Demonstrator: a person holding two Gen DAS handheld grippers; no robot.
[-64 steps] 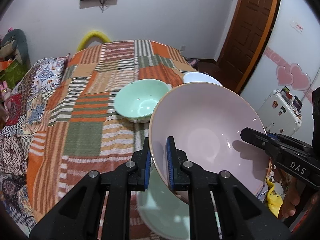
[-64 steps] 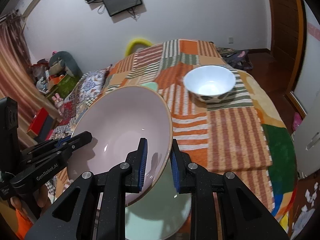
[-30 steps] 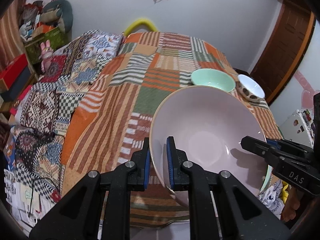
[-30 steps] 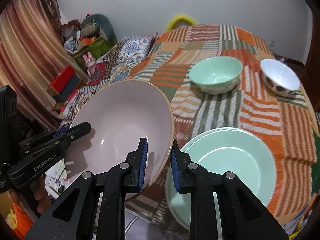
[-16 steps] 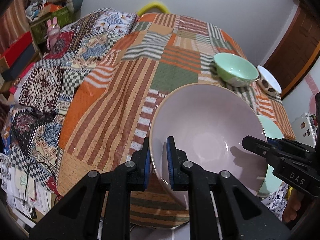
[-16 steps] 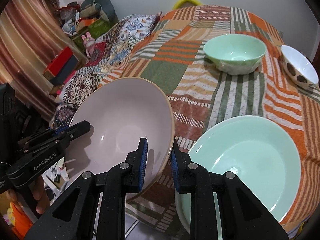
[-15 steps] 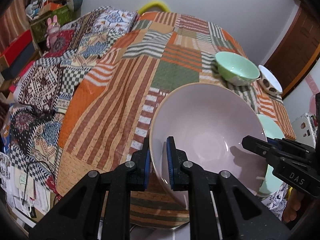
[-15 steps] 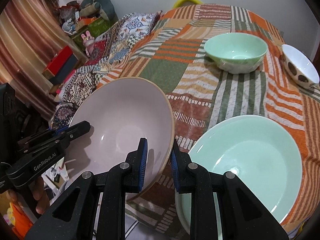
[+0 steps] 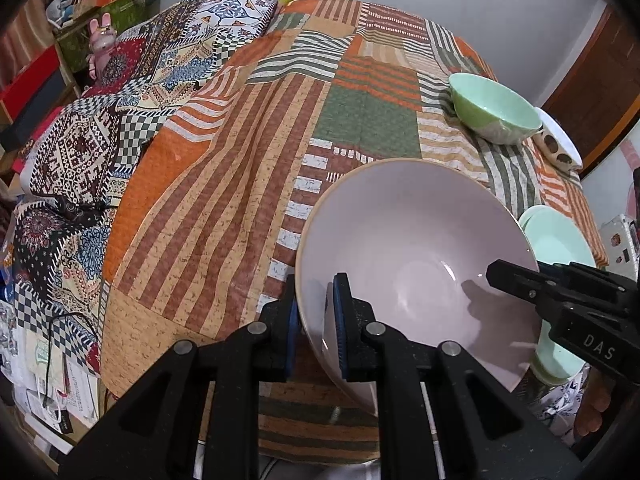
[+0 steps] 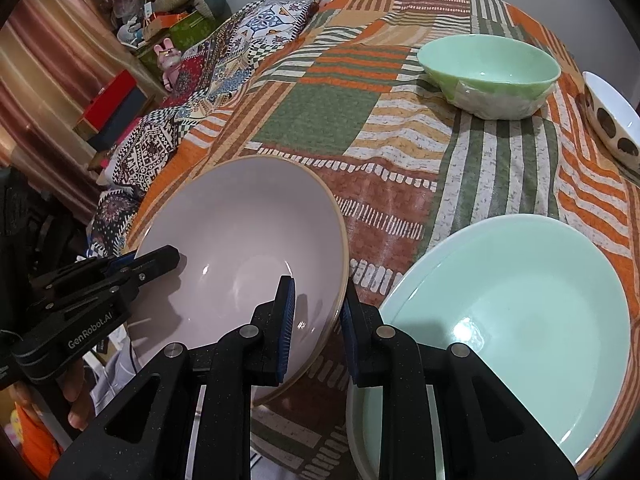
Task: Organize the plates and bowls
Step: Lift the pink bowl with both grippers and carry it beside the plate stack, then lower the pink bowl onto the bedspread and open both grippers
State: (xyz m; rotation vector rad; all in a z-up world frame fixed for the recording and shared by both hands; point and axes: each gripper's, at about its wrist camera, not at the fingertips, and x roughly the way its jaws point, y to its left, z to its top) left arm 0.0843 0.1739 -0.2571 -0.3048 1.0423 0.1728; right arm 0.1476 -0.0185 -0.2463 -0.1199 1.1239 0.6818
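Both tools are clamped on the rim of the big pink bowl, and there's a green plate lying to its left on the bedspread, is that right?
Not quite. The green plate lies to the right of the pink bowl, as the right wrist view shows. Both the left tool and right tool do clamp its rim.

Bed w/ patchwork quilt [image 10: 320,120] carries green bowl [image 10: 488,68], spotted bowl [image 10: 612,120], green plate [image 10: 520,320].

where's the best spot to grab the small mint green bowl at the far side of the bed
Judging by its pose, the small mint green bowl is best taken by the rim: it sits upright with its mouth open upward on the striped patchwork bedspread. Come from above on its near edge, one finger inside, one outside. Its right side looks crowded by the white brown-spotted bowl.
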